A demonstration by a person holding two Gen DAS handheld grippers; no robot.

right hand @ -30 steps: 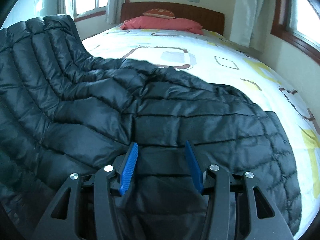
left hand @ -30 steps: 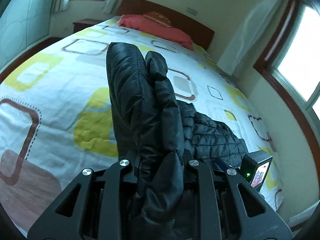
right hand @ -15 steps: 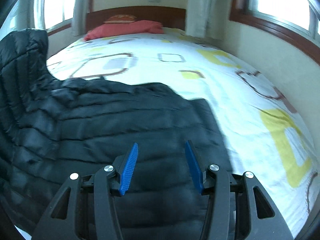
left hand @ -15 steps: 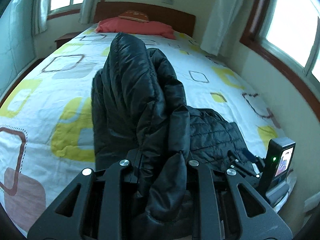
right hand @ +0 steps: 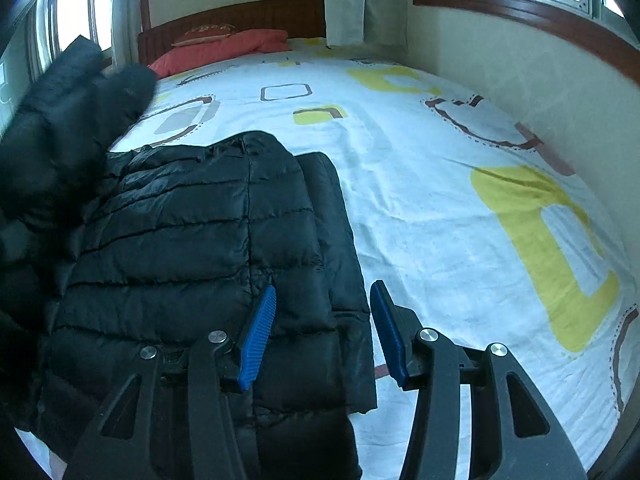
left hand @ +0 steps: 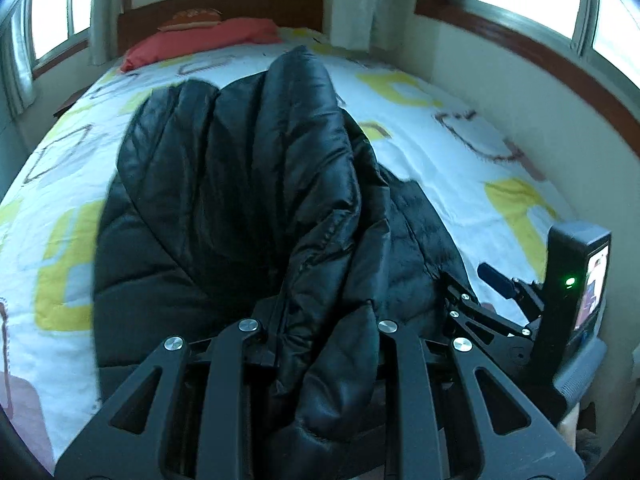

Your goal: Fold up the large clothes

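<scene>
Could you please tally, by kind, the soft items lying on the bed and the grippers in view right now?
Black puffer jacket: 1
Pillows at the headboard: 2, a red pillow and a patterned cushion on it
Grippers: 2, the left gripper shut on the jacket, the right gripper open
Total: 5

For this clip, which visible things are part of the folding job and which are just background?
Job:
- black quilted puffer jacket
- left gripper, shut on a raised part of the jacket
- right gripper, open over the jacket's edge

Background:
- white patterned bedsheet
- red pillow
- wooden headboard
- white curtain
</scene>
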